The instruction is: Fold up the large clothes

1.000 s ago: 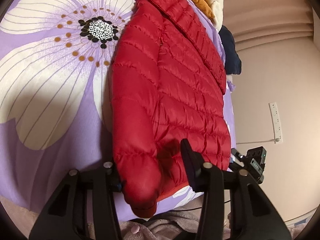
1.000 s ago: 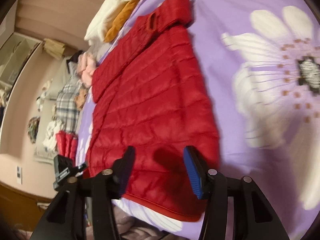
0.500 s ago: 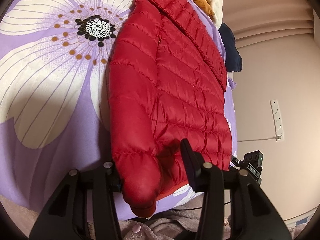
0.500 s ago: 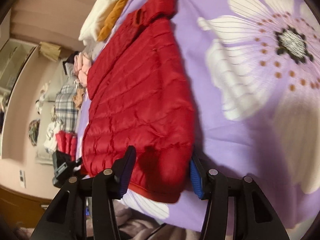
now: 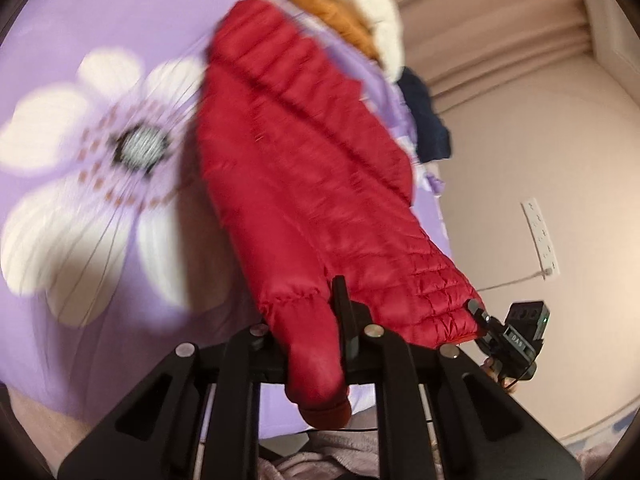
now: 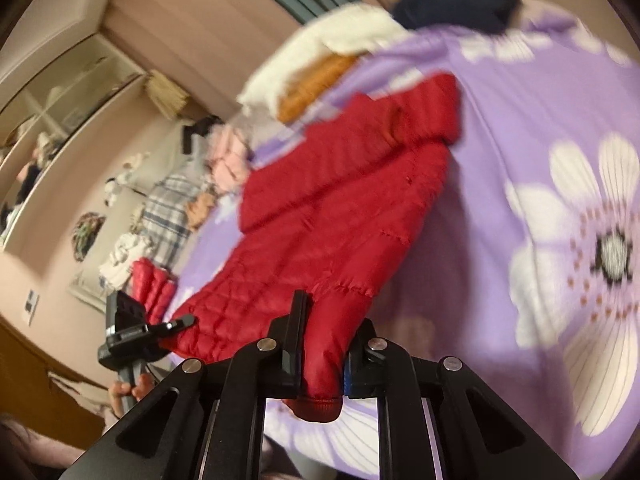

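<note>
A red puffer jacket (image 5: 304, 160) lies lengthwise on the purple flowered bedspread (image 5: 72, 80), collar at the far end. My left gripper (image 5: 308, 320) is closing its jaws on one near hem corner, and the padded cloth bulges out between the pads. In the right wrist view the jacket (image 6: 340, 208) runs away from my right gripper (image 6: 324, 340), whose jaws are closing on the other near hem corner. Each view shows the other gripper at the hem's far side: the right gripper (image 5: 480, 312) and the left gripper (image 6: 180, 322). The near hem hangs lifted off the bed.
A white fleece and an orange garment (image 5: 340, 12) are piled at the bed's head, with a navy garment (image 5: 424, 120) beside them. A plaid cloth (image 6: 168, 208) and a folded red quilted piece (image 6: 154, 284) lie beyond the bed's edge. A wall socket (image 5: 542, 236) is on the pink wall.
Both grippers went from open around the jacket's near hem to clamped on it. Both rose, lifting the hem off the bed, and the views tilted up towards the wall.
</note>
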